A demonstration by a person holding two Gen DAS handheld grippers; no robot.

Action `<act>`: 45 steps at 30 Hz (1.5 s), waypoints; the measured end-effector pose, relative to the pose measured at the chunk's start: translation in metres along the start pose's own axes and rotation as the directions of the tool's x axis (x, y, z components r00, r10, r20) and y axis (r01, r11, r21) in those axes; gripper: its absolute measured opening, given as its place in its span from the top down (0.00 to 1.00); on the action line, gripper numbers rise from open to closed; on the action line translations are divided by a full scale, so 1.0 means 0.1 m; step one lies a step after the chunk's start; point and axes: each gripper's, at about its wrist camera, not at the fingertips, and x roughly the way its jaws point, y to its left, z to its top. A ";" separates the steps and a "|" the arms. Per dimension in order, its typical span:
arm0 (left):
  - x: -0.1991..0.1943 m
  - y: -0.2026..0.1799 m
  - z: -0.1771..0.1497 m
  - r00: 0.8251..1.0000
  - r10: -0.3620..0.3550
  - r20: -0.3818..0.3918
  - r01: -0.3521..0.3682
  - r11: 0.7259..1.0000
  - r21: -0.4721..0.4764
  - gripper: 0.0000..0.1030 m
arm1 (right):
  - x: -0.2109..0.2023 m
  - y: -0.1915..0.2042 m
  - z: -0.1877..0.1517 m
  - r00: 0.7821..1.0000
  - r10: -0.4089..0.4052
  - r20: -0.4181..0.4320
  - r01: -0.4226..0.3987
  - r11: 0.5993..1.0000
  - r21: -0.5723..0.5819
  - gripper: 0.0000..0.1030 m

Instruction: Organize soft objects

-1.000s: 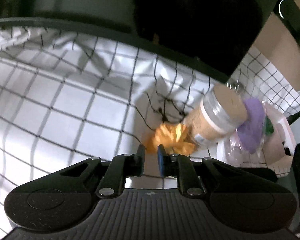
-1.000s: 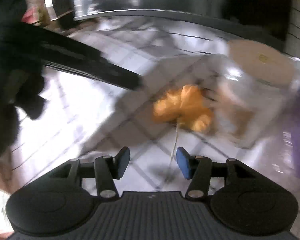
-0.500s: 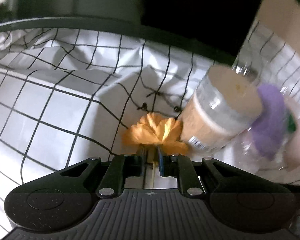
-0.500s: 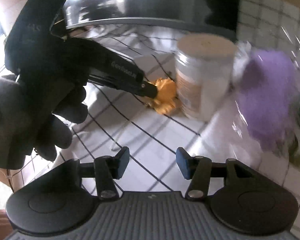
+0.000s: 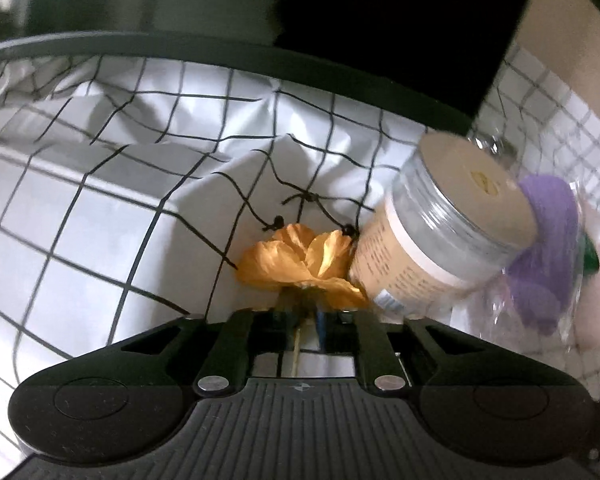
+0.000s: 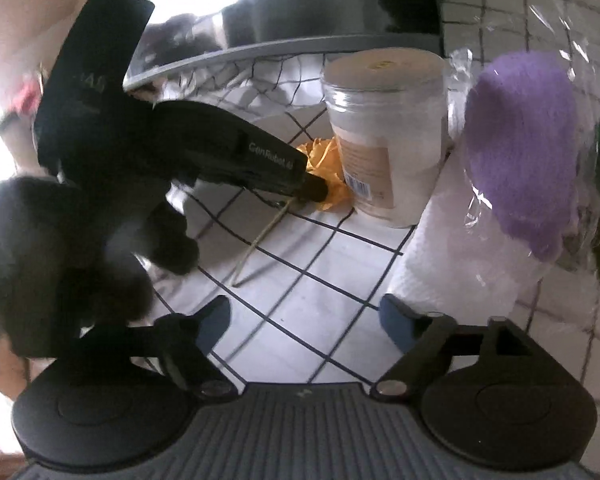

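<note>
One orange fabric flower [image 5: 304,264] with crinkled, papery petals and a thin pale stem [image 6: 260,236] lies on the white cloth [image 5: 100,248] printed with a black grid, and we see it just left of, and touching, the one clear plastic jar [image 5: 440,240], a cylinder with a flat tan lid. We have the left gripper [image 5: 302,312] clenched on the flower's stem right under the bloom; its jaws have just been closing, with the stem between them. Our right gripper [image 6: 304,320] is released, its jaws having just been opening with nothing between them, only bare cloth. To the right of the jar we count one fuzzy purple soft piece [image 6: 520,148] inside crinkly clear wrap, on a white block. The cloth bunches into folds against a dark rim [image 5: 220,48] at the far side. Open cloth lies to the left and near; the jar and purple piece crowd the right. A dark-gloved hand [image 6: 40,248] holds the left tool.
</note>
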 end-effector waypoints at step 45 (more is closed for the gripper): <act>-0.13 -0.31 0.48 0.993 0.064 -0.101 -0.009 0.880 0.475 0.58 | -0.14 -0.07 -0.08 0.998 -0.043 -0.037 0.041 0.998 -0.038 0.18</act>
